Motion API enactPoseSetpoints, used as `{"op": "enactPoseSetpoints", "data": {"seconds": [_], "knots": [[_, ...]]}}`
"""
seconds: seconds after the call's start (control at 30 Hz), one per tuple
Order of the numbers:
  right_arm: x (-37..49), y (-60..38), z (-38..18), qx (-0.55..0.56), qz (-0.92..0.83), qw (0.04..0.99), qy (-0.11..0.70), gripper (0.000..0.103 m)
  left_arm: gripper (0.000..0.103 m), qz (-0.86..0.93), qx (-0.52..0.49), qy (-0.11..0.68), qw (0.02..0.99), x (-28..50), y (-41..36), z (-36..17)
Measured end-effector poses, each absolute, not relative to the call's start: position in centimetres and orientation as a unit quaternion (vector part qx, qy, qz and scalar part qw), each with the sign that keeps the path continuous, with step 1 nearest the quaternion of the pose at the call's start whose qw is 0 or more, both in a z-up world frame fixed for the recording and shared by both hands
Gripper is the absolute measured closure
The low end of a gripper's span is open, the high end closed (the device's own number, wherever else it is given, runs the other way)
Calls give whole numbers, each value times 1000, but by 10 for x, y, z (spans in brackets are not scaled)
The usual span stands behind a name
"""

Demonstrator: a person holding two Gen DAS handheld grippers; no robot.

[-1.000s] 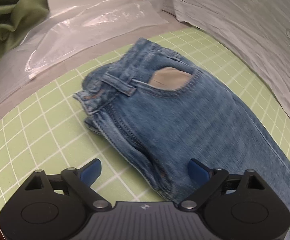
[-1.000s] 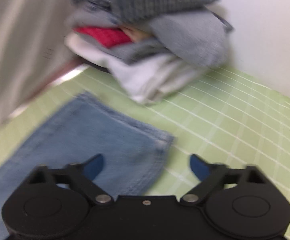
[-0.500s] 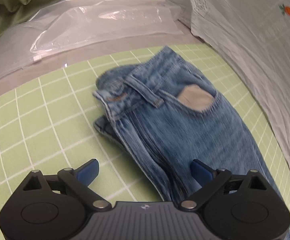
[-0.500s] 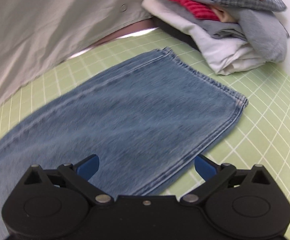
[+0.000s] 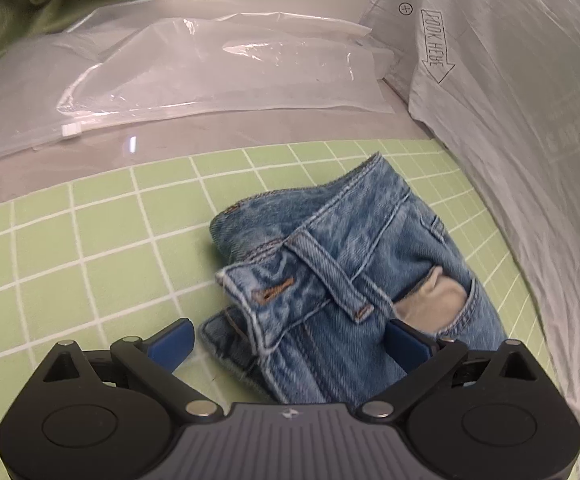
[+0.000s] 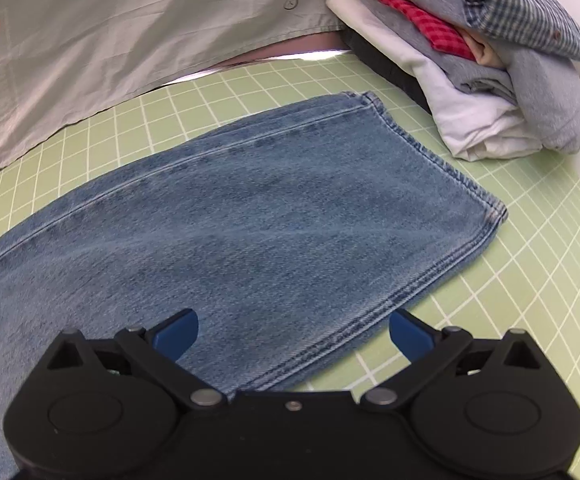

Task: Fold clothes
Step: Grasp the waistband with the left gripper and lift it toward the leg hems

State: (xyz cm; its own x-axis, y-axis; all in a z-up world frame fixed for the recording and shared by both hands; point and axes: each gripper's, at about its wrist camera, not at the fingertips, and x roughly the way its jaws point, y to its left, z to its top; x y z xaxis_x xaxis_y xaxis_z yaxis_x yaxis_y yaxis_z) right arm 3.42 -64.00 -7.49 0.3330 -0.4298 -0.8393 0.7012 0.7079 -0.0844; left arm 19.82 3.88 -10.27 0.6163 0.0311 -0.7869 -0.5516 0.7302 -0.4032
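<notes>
A pair of blue jeans lies flat on a green grid mat [image 5: 70,248], folded lengthwise. The left wrist view shows its waistband end [image 5: 329,264], with a belt loop, a buttonhole and a pale pocket lining. My left gripper [image 5: 290,344] is open and empty, its jaws wide on either side of the waistband corner. The right wrist view shows the leg hem end [image 6: 274,220] of the jeans. My right gripper [image 6: 293,332] is open and empty, low over the near hem edge.
A stack of folded clothes [image 6: 489,60] stands at the far right of the mat [image 6: 529,280]. A grey-white sheet [image 6: 110,40] hangs along the far side, also in the left wrist view [image 5: 509,100]. Clear plastic bags [image 5: 210,68] and green cloth [image 5: 30,0] lie beyond the mat.
My left gripper has moved closer to the waistband, which now sits between its jaws. My right gripper has swung from the clothes stack to the hem of the jeans.
</notes>
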Motion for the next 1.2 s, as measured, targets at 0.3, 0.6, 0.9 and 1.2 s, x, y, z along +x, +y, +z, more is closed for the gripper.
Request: {"op": "enactPoseSetpoints", "data": {"seconds": [0.3, 0.6, 0.9, 1.2], "knots": [[44, -624, -71, 125, -336, 810, 464, 0, 48, 142, -350, 389, 840, 209, 41, -101], [31, -634, -81, 152, -351, 800, 463, 0, 68, 66, -276, 348, 894, 202, 4, -48], [10, -648, -93, 170, -360, 797, 453, 0, 70, -64, -151, 331, 929, 195, -104, 3], [-22, -668, -103, 202, -375, 788, 444, 0, 69, -165, -24, 433, 886, 188, -226, -65]]}}
